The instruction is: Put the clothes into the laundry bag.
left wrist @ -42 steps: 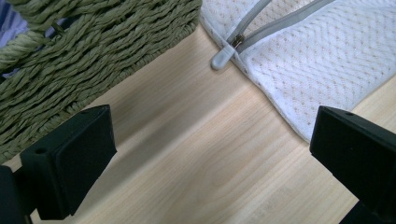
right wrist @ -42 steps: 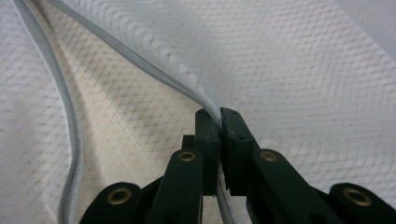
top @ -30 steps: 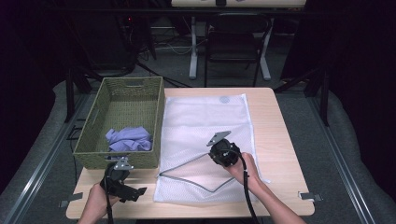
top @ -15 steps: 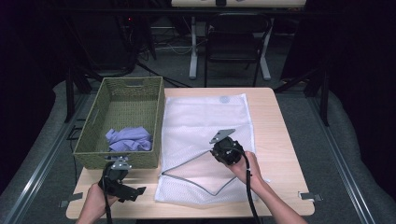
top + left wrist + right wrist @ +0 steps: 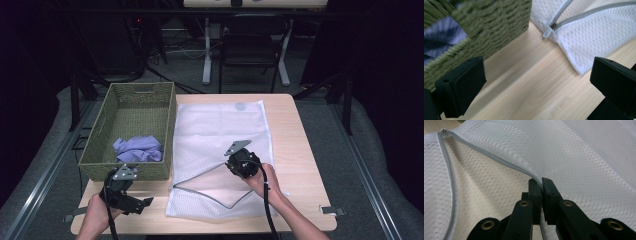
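mesh bag (image 5: 220, 145) flat mid-table (image 5: 295, 130), zipper mouth lifted | right gripper (image 5: 241, 163) on bag's upper edge | left gripper (image 5: 131, 202) at front-left corner | basket (image 5: 131, 100) along left edge, purple cloth (image 5: 137, 149) inside

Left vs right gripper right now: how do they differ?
The left gripper has its jaws wide apart with nothing between them; the right gripper is clamped on the zipper edge of the mesh laundry bag. The left one is over bare table by the front of the wicker basket; the right one is over the bag, lifting its upper layer. Both are black, hand-held and cabled.
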`<move>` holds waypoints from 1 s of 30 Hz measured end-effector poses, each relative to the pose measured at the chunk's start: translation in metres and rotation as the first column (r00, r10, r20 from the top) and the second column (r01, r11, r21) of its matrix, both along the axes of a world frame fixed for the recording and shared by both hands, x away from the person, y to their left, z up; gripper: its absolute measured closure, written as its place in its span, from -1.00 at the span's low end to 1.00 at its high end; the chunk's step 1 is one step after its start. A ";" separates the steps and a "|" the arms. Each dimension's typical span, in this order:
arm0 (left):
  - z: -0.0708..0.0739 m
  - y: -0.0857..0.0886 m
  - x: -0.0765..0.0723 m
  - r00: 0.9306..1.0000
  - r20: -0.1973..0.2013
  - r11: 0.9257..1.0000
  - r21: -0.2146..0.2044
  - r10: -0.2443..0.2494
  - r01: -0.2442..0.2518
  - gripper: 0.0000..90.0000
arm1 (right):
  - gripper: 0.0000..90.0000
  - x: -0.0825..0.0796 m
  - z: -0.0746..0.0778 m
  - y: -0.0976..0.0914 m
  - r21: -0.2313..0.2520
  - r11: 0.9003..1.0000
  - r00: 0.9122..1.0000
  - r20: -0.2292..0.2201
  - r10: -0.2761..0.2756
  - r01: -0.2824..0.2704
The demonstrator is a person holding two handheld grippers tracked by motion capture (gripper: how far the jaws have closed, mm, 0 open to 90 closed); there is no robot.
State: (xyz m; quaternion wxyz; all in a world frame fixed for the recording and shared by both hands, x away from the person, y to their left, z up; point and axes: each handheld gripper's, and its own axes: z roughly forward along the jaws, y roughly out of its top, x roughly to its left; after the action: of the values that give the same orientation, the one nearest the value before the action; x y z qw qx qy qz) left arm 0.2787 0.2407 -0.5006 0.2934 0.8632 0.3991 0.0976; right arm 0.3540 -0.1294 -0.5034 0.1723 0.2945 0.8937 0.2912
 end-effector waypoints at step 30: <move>0.079 0.017 0.070 0.999 0.036 0.996 0.092 -0.027 0.023 -1.00 | 0.93 0.001 -0.004 -0.001 -0.015 1.000 1.000 0.003 -0.004 0.004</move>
State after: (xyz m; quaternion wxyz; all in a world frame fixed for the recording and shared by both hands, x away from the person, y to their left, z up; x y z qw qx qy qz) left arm 0.3491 0.2572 -0.4220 0.2622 0.8787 0.3779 0.1280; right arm 0.3548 -0.1301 -0.5077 0.1766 0.2945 0.8951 0.2844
